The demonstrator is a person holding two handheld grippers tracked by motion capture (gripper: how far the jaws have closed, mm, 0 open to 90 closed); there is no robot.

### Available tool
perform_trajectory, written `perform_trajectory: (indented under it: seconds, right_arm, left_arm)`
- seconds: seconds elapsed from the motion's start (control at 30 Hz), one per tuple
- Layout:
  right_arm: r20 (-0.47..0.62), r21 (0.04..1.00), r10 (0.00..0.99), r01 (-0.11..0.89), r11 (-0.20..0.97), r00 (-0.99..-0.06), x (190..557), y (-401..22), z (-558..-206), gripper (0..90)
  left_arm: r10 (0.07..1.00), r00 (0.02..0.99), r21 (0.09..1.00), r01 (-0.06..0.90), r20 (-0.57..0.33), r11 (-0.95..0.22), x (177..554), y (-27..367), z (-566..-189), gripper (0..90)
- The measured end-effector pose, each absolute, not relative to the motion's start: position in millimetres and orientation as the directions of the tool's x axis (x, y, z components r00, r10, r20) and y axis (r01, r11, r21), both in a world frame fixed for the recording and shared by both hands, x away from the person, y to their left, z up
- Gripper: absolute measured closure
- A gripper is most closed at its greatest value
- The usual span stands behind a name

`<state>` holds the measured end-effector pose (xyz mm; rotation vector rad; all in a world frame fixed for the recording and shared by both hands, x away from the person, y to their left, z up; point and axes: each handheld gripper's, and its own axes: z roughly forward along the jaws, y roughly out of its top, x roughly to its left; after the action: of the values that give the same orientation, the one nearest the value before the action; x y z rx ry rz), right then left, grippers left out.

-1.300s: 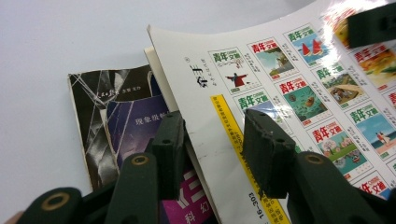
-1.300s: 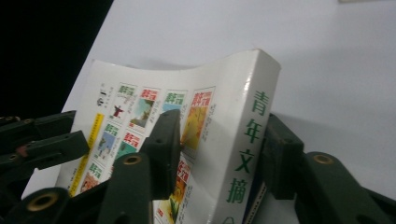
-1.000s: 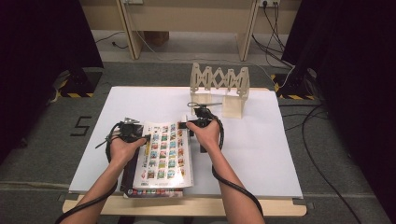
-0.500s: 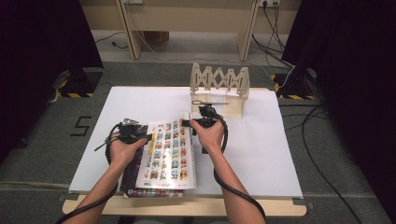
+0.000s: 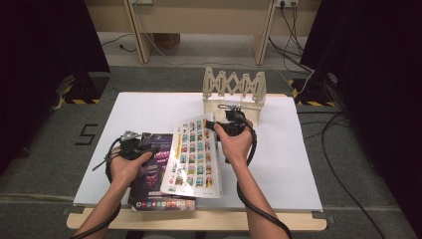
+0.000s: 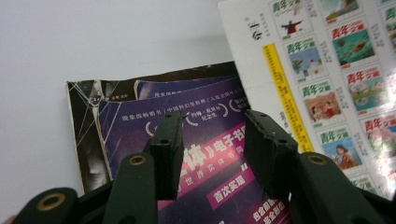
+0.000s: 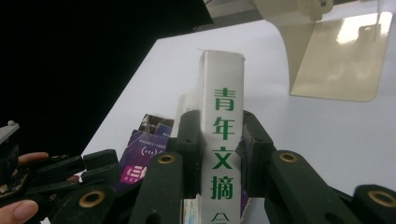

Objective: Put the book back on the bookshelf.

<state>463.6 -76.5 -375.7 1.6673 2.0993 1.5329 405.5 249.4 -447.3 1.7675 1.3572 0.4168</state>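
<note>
The high view looks forward and down on the whole worktop (image 5: 278,164) from above the person's side, far off. The left gripper view rides close behind the left tongs (image 6: 212,140), facing down onto the purple book (image 6: 201,154). The right gripper view sits behind the right tongs (image 7: 219,140), facing along the white magazine (image 7: 222,121) toward the wooden rack (image 7: 327,51). All three share both publications.

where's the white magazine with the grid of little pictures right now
In the high view the white magazine is tilted up near the table's front middle, its spine clamped in the right gripper, leaning over the dark purple book lying by the left gripper.
</note>
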Motion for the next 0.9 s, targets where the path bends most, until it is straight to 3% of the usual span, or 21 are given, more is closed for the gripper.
perform_trajectory:
  seconds: [0.3,0.9]
  right_arm:
    - [0.407,0.793,0.798,0.605,-0.069,-0.443,449,-83,-348,74.1]
    - [0.329,0.883,0.826,0.459,-0.098,-0.457,430,-102,-306,74.2]
  left_arm:
    - [0.907,0.358,0.784,0.619,-0.222,-0.052,403,252,-447,57.2]
    - [0.907,0.358,0.79,0.611,-0.222,-0.047,398,253,-448,57.7]
